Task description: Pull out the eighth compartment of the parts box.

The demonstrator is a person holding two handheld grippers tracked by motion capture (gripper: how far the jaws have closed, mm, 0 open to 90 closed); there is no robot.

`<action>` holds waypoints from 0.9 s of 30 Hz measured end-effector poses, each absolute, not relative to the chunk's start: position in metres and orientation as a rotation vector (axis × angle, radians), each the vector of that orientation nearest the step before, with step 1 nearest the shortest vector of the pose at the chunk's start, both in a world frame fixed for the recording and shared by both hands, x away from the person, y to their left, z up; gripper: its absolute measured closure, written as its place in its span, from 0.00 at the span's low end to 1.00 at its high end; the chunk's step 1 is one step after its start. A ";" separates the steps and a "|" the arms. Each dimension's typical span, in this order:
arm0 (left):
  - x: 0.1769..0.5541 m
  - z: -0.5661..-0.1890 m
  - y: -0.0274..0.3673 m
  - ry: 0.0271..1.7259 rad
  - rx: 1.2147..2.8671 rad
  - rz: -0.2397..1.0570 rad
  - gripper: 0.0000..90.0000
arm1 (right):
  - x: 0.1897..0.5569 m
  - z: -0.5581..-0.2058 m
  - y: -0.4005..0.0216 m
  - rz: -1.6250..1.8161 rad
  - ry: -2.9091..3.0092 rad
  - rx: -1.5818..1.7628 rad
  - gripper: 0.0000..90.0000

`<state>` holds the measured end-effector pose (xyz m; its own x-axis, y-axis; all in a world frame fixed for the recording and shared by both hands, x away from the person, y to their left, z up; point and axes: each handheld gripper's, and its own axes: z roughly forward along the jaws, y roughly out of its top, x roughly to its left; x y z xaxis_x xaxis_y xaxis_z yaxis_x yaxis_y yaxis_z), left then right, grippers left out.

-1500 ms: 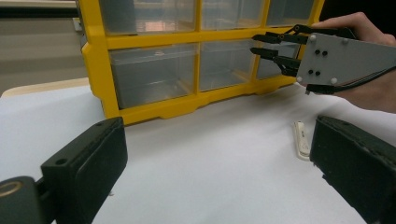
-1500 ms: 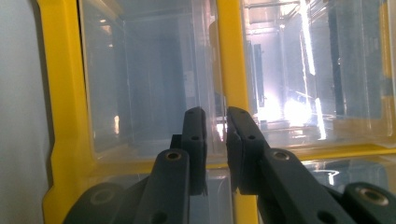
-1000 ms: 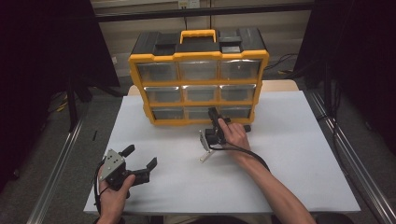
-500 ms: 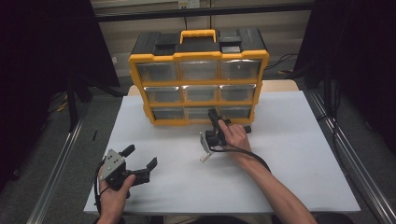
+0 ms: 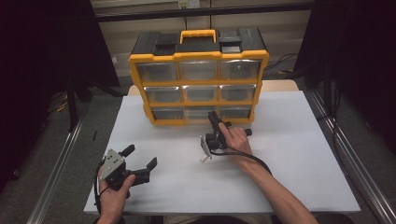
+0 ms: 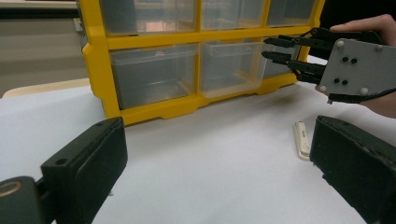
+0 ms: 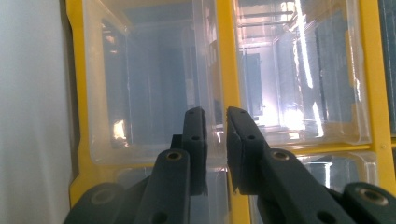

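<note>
- Almost nothing has changed over the last second: both hands sit where they sat in the earlier high-view frames, and the drawers are all as closed as before.
- The right hand-held gripper (image 5: 214, 115) stays level at the bottom row of the yellow-framed plastic drawer cabinet with the black lid (image 5: 198, 56). Its tips are at the yellow upright between the clear bottom-middle drawer (image 5: 196, 113) and the clear bottom-right drawer (image 5: 236, 112).
- In the right gripper view its jaws are nearly together with a thin slit left between them; whether they pinch a drawer's lip cannot be told.
- The pause probably means the pull has not begun and the grip is being lined up.
- The left hand-held gripper (image 5: 140, 156) rests at the front left, jaws spread wide and empty, well apart from the cabinet.
- The white bench (image 5: 303, 154) is matte and bare apart from a small white flat strip (image 6: 302, 139) near the right hand (image 5: 236, 140).
- Around it are black curtains (image 5: 42, 70), a grey floor (image 5: 56, 149) and metal rails (image 5: 343, 154).
</note>
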<state>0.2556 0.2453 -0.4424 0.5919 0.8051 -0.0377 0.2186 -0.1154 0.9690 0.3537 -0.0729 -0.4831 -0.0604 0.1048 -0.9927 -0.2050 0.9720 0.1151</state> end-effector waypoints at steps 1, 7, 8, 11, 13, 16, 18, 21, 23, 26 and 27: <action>0.256 -0.442 0.245 0.860 1.647 0.613 0.05 | 0.354 -0.483 -0.073 0.256 1.608 -0.082 0.88; 0.256 -0.442 0.246 0.865 1.651 0.622 0.05 | 0.352 -0.483 -0.074 0.260 1.613 -0.080 0.88; 0.256 -0.442 0.246 0.865 1.650 0.622 0.05 | 0.351 -0.483 -0.074 0.260 1.613 -0.082 0.88; 0.255 -0.442 0.245 0.866 1.648 0.620 0.05 | 0.350 -0.482 -0.074 0.259 1.612 -0.087 0.88; 0.256 -0.443 0.245 0.861 1.649 0.618 0.05 | 0.348 -0.483 -0.074 0.263 1.620 -0.077 0.88; 0.255 -0.442 0.245 0.865 1.649 0.624 0.05 | 0.347 -0.482 -0.074 0.267 1.620 -0.081 0.87; 0.255 -0.442 0.245 0.865 1.648 0.620 0.05 | 0.347 -0.482 -0.074 0.268 1.618 -0.084 0.88; 0.255 -0.442 0.245 0.866 1.648 0.618 0.05 | 0.346 -0.482 -0.074 0.271 1.622 -0.087 0.87; 0.255 -0.442 0.245 0.863 1.652 0.625 0.05 | 0.345 -0.482 -0.075 0.268 1.621 -0.085 0.88; 0.255 -0.442 0.245 0.859 1.647 0.617 0.05 | 0.344 -0.483 -0.075 0.272 1.617 -0.075 0.87; 0.255 -0.442 0.245 0.858 1.648 0.618 0.05 | 0.344 -0.483 -0.074 0.274 1.620 -0.073 0.87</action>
